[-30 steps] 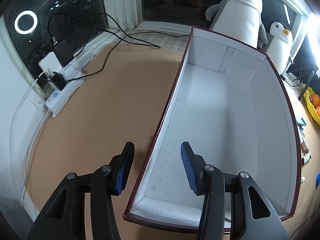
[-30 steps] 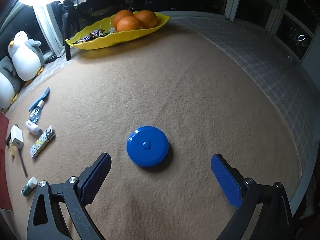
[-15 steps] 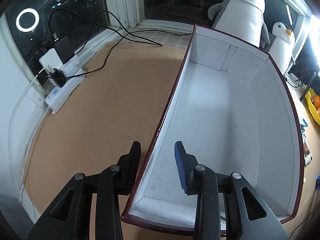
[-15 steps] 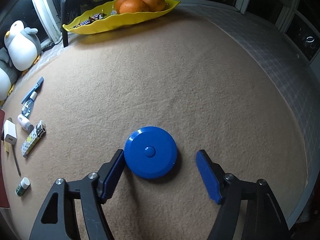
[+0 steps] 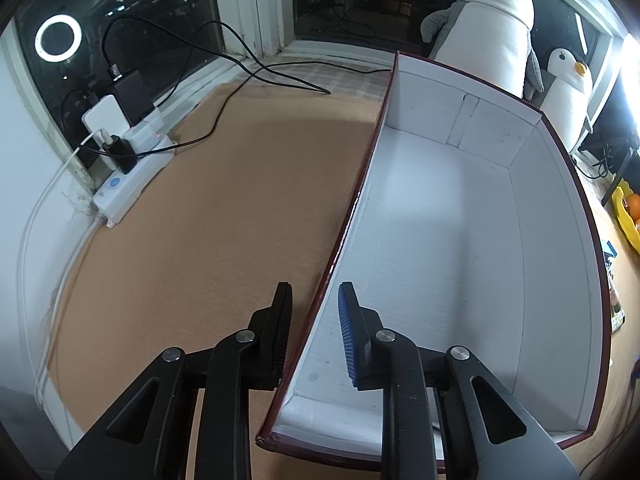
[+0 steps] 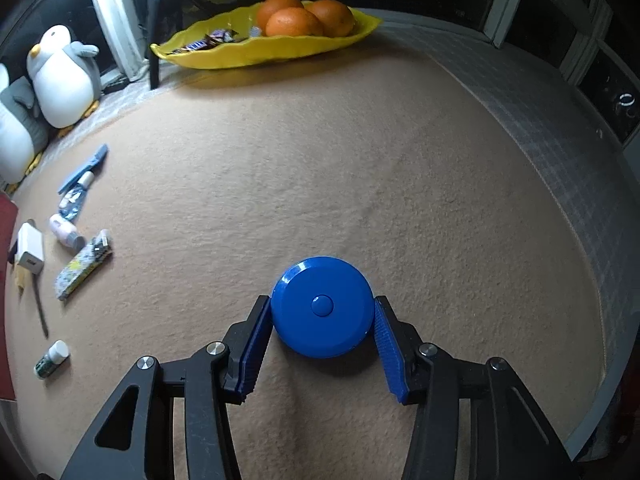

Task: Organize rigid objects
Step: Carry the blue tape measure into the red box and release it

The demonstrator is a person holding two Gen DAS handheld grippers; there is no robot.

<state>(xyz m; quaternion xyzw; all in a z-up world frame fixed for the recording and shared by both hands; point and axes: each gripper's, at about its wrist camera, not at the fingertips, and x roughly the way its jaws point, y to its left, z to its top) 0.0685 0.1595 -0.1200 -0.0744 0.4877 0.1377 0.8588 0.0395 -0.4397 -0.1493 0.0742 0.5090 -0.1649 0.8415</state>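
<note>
A: Tan felt covering the bench [image 6: 400, 168], dark windows behind, 2 penguin plush toys [image 5: 496, 28] past the far wall of a white-lined box [image 5: 472, 240] with a dark red rim.

B: Left claw [image 5: 312, 320]?

A: Straddling the box's near-left wall, 1 finger outside over the felt, the blue-padded one inside. Closing, narrow gap; pads seemingly not yet pressing the wall.

B: And the right claw [image 6: 322, 336]?

A: Closing around a round blue disc [image 6: 322, 306] with a small centre button, lying flat on the felt. Left pad against its edge, right pad touching or just beside the other edge; hard to tell which.

B: Elsewhere on the bench?

A: Small items well off to the left: a white charger [image 6: 30, 248], a patterned tube [image 6: 82, 268], a small white-capped bottle [image 6: 52, 360], a blue flat tool [image 6: 84, 168]. Further back, a yellow dish [image 6: 264, 50] with 3 oranges [image 6: 304, 18] and wrapped sweets. Near the left claw's side, a white power strip [image 5: 132, 176] with plugged cables by the window.
</note>
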